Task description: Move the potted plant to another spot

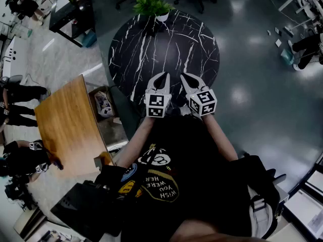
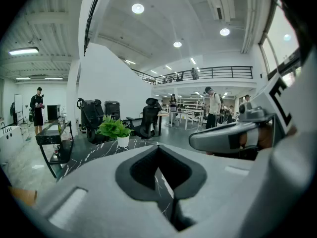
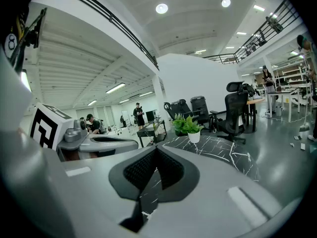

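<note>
A potted plant [image 1: 151,6] with green leaves in a small white pot stands at the far edge of a round black marble table [image 1: 166,49]. Both grippers hover side by side over the table's near edge, well short of the plant. My left gripper [image 1: 163,76] is shut with nothing in it, and so is my right gripper [image 1: 183,77]. The left gripper view shows the shut jaw tips [image 2: 158,148] and the plant [image 2: 114,129] far off to the left. From the right gripper [image 3: 157,148], the plant [image 3: 187,125] stands ahead, slightly to the right.
A wooden table [image 1: 68,125] stands to the left of me, with an open box [image 1: 103,105] between it and the marble table. Black office chairs [image 3: 235,108] and a black side table [image 1: 70,14] stand beyond the plant. People stand further off.
</note>
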{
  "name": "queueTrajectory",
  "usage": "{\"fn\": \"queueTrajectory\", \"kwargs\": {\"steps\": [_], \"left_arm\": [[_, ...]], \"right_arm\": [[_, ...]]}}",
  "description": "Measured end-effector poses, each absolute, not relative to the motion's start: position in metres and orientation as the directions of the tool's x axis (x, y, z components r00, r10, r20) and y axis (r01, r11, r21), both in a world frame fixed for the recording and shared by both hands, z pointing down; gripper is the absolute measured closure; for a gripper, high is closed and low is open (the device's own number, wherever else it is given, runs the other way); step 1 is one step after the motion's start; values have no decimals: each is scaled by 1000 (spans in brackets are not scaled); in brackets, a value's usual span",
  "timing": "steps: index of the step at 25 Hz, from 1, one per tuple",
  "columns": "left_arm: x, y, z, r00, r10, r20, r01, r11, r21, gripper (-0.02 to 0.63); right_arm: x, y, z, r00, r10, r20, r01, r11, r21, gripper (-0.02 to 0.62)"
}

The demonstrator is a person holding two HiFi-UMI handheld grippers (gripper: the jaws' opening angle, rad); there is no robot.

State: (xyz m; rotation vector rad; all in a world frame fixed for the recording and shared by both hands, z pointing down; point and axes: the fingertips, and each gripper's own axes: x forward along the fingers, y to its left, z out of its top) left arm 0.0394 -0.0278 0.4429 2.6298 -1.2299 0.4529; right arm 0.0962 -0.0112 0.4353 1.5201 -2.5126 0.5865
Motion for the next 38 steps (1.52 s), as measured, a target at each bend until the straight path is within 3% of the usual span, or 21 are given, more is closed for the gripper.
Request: {"fn": "queueTrajectory", "kwargs": {"steps": [13,19,26,38], "left_arm": [[47,-35,446,615,-702,360,-771,-631,87,601],[43,-43,459,609,-686,397,-773,-627,103,601],[28,-98,496,600,-668,440,-780,-611,137,601],[23,-245,542,652,-628,426,-736,-660,153,601]], "right_arm": [[96,-13,440,-494,-803,335,-867,422,-265,594],[82,-24,463,-544,-765,344,-830,430,-356,594],[66,-87,502,-548,-734,401,-832,429,-352,594],[60,-241,542,-451,-786,424,-888,348,-300,594]]}}
